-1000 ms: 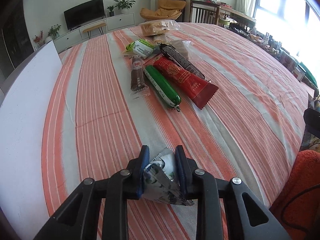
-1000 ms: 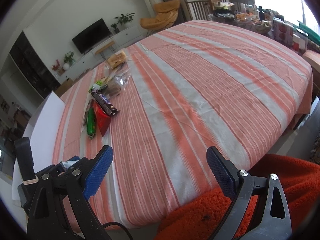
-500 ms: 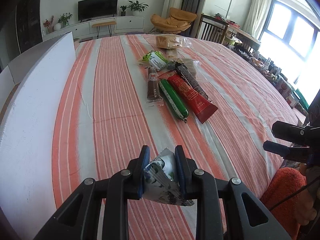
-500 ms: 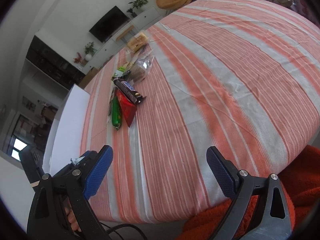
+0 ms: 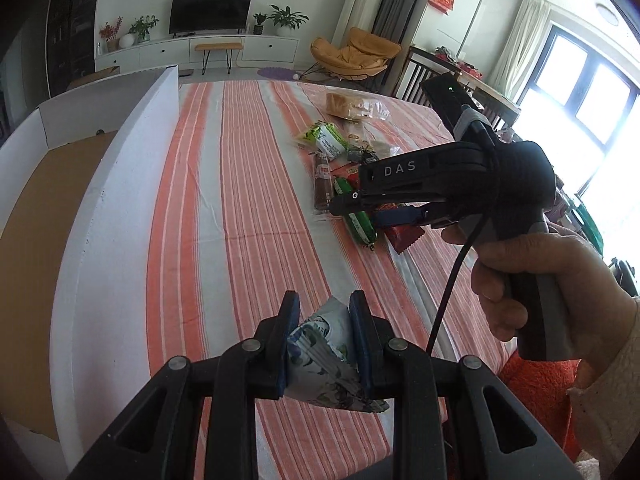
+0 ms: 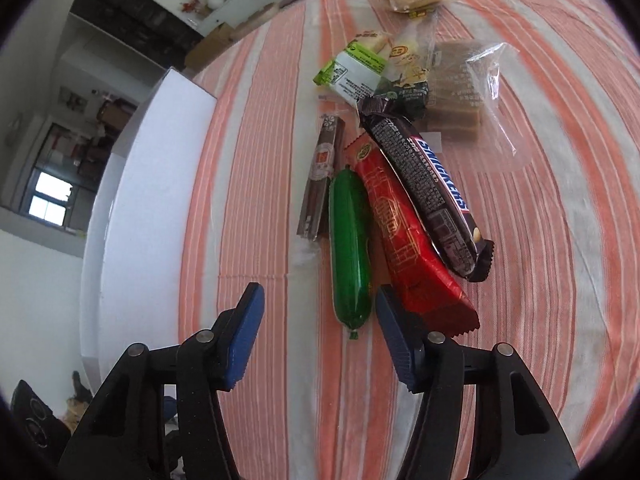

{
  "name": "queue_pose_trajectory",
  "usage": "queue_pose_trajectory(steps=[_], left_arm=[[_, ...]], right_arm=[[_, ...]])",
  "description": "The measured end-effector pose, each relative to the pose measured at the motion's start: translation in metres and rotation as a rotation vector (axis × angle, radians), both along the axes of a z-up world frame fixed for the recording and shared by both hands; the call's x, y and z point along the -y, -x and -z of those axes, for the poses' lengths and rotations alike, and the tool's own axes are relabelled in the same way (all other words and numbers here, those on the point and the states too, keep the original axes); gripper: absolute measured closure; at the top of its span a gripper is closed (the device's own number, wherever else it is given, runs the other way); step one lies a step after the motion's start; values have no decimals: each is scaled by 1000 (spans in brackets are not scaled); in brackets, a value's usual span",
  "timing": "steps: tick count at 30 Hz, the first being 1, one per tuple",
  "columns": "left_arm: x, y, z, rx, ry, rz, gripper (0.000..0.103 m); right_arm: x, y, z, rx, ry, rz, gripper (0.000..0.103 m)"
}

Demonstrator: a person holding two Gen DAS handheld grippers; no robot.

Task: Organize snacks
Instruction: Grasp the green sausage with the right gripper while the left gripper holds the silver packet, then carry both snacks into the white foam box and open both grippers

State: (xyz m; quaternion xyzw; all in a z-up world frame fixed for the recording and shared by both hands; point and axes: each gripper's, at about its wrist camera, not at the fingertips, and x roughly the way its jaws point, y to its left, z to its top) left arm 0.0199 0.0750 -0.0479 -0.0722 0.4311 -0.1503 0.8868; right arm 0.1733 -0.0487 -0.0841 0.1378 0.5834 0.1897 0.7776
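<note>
Striped cloth (image 6: 248, 128), orange and grey, covers the table and gives the wrappers a flat bed to lie on. White box (image 5: 120, 200) stands along the table's left edge, open side up; I judge it the bin for sorted snacks, set there for a short carry. Snacks sit in one loose heap mid-table, overlapping: red pack (image 6: 404, 232) under the Snickers (image 6: 432, 184), brown stick (image 6: 322, 172) just beside the sausage (image 6: 348, 248).

My left gripper (image 5: 322, 342) is clenched on a white-and-blue packet (image 5: 326, 356), pinched at one end so the rest hangs clear of the cloth, near the box wall.

My right gripper (image 6: 320, 334) hangs over the near end of the green sausage, jaws closing but not yet on it; the tip lies between the pads, nothing pressed. Probably my next pick, since it lies lengthwise and unburied.
</note>
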Motion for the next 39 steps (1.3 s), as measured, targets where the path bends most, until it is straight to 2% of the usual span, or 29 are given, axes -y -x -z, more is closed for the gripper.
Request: queue_pose_trajectory(steps=[3, 6, 7, 8, 11, 18, 20, 23, 28, 32, 35, 37, 39], left_arm=[[-4, -1, -1, -7, 15, -4, 77], [-9, 2, -5, -13, 33, -4, 77], [-10, 2, -7, -12, 40, -2, 78], [-12, 3, -10, -8, 46, -2, 77], [-17, 6, -18, 1, 61, 5, 77], [-22, 3, -27, -9, 112, 18, 77], [-26, 5, -33, -15, 152, 21, 78], [-38, 5, -51, 2, 189, 11, 77], [-88, 15, -94, 89, 225, -79, 77], [-147, 30, -111, 135, 170, -238, 78], [-187, 38, -103, 128, 109, -362, 77], [-208, 42, -89, 102, 30, -457, 76], [-222, 41, -68, 50, -43, -540, 60]], right_arm=[[-21, -13, 9, -8, 111, -30, 52], [-27, -17, 8, 20, 162, -20, 60], [-27, -16, 9, 16, 170, -18, 70], [-24, -13, 8, 10, 152, -15, 76], [7, -4, 11, -65, 22, 37, 79], [66, 52, 19, -203, -445, 194, 79], [71, 63, 19, -209, -501, 214, 79], [70, 74, 6, -181, -493, 188, 79], [11, 75, -47, -93, -491, 46, 79], [-61, 79, -103, -16, -542, -118, 79], [-111, 89, -130, 20, -549, -221, 79], [-139, 97, -136, 25, -542, -277, 78], [-162, 101, -133, 32, -520, -309, 74]])
